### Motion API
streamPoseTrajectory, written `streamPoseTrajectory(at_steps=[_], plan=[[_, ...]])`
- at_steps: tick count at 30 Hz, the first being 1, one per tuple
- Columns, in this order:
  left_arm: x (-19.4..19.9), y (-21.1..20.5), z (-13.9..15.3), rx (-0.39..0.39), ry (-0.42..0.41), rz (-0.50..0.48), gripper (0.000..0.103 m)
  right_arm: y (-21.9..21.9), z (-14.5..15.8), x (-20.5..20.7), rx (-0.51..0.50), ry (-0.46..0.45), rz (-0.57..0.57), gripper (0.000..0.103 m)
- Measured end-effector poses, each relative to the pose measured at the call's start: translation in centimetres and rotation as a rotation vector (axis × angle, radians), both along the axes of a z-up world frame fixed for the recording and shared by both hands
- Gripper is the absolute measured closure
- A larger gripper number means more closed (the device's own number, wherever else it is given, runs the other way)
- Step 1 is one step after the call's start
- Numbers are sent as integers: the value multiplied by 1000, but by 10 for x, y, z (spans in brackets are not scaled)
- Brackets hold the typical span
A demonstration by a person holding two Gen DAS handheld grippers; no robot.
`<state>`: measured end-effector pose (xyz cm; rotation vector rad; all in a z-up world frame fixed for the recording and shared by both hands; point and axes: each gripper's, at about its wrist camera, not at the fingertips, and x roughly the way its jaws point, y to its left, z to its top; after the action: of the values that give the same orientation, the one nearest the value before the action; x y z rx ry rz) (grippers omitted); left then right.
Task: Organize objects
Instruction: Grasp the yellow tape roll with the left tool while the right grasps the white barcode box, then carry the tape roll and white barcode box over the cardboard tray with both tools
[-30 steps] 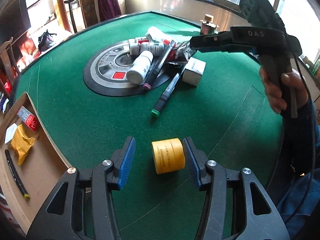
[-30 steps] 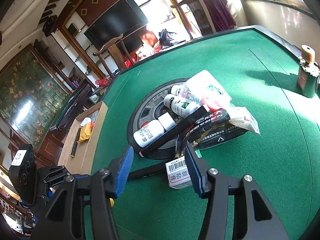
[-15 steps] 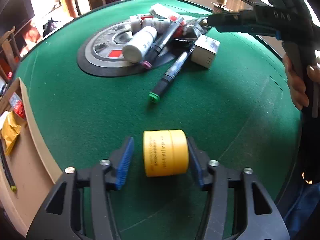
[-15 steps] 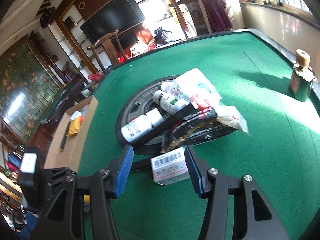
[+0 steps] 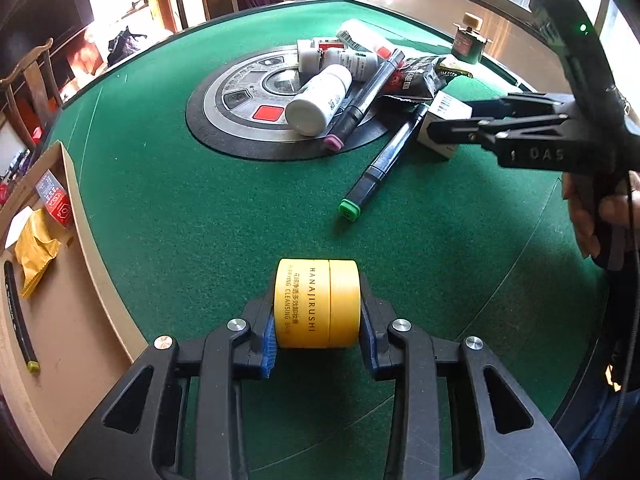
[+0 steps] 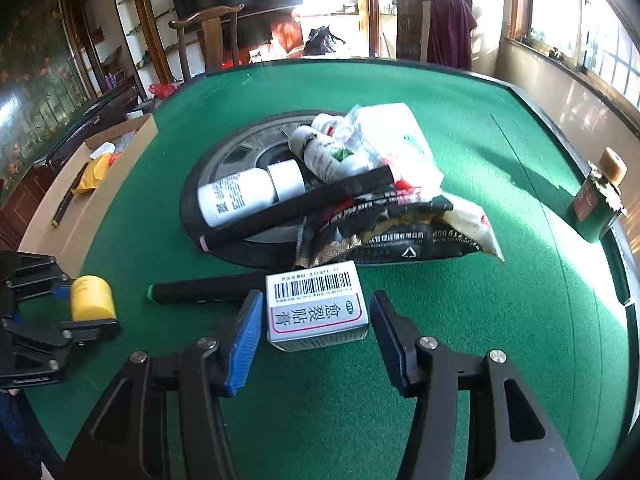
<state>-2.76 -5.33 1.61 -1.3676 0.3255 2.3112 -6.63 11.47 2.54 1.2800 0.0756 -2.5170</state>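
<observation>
Jaws of the left gripper (image 5: 317, 330) have just been closing, and their blue pads now press both flat ends of the yellow jar (image 5: 316, 304), which lies on its side on the green table (image 5: 180, 216); gripping it end to end probably keeps the round body from rolling away; the right gripper (image 6: 316, 336) stands partly open with nothing in its grasp, its pads either side of the small white box (image 6: 316, 306) but clear of it, a narrow gap at the left pad and a wider one at the right; the box lies flat, barcode up, just beside the green-capped marker (image 6: 204, 290) and touching the edge of the black snack bag (image 6: 392, 232); coming at it from the near side likely keeps the fingers out of the heap of bottles behind; the cardboard box (image 5: 68, 292) at the table's left edge already holds a few things, so it is probably where the jar and the white box are meant to go; the jar sits near that box, the white box well apart from it.
</observation>
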Motion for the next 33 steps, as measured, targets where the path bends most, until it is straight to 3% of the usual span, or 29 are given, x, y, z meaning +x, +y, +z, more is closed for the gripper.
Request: streamPoseTrajectory(at_steps=[2, 3, 6, 11, 33], plan=[[-5, 0, 0, 4, -2, 5, 71, 0, -1, 2, -11, 18, 6, 50], [-6, 0, 0, 6, -2, 8, 71, 0, 0, 4, -10, 25, 11, 57], [-8, -3, 2, 18, 4, 19, 71, -4, 8, 10, 8, 59, 9, 57], [-9, -7, 8, 47, 16, 37, 71, -3, 22, 19, -48, 111, 21, 57], [-15, -44, 36, 158, 69, 144, 71, -56, 31, 32, -146, 82, 115, 57]])
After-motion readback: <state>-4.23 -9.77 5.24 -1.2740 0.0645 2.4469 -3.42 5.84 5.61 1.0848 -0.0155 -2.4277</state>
